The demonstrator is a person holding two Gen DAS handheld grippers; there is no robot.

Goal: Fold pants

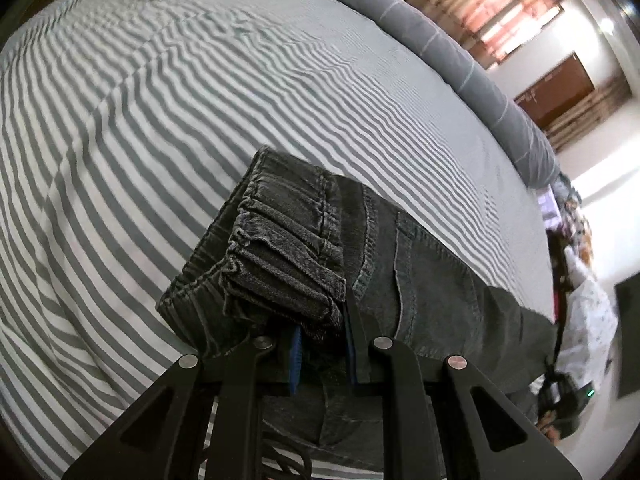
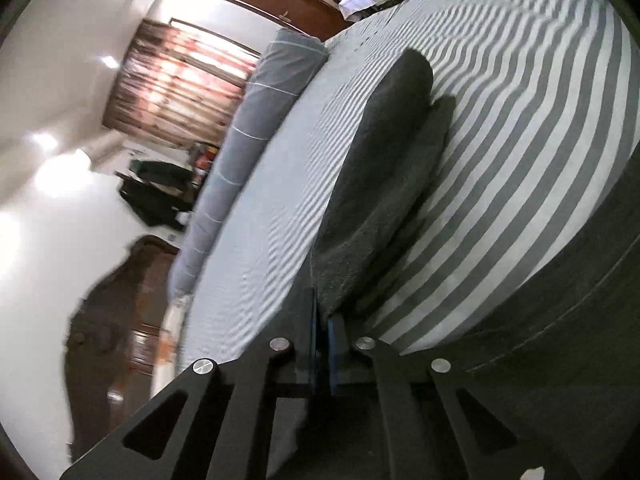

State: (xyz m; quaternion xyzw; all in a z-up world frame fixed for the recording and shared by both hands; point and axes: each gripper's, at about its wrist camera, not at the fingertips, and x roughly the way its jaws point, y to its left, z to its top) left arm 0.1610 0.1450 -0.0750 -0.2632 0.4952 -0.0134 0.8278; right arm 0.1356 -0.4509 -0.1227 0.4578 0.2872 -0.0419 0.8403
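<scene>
Spreading out ahead of both tools, the wide bed with its grey-and-white striped sheet [image 1: 168,120] serves as the folding surface, and the long grey bolster with thin pale lines [image 1: 452,56] is seen lying along its far edge. The dark charcoal denim pants [image 1: 400,264] are held off that sheet between the two tools. In the left wrist view, the gathered elastic waistband [image 1: 280,256] is bunched directly in front of the left gripper [image 1: 324,354], whose blue-padded jaws are pressed onto the cloth at its edge, a back pocket showing just to the right. In the right wrist view, a leg of the pants runs forward from the right gripper [image 2: 324,344], whose jaws are pinched onto the cloth's near end, nearly meeting.

The step in hand is judged to be a lift and carry of a fold. For a clean result, both pinches should be kept firm, the cloth between the tools kept taut and level, and the held edge lowered squarely onto the layer beneath so that seams are matched. Release is best delayed until the fabric is settled flat; an early release at the bulky waistband is thought likely to let it slip.
</scene>
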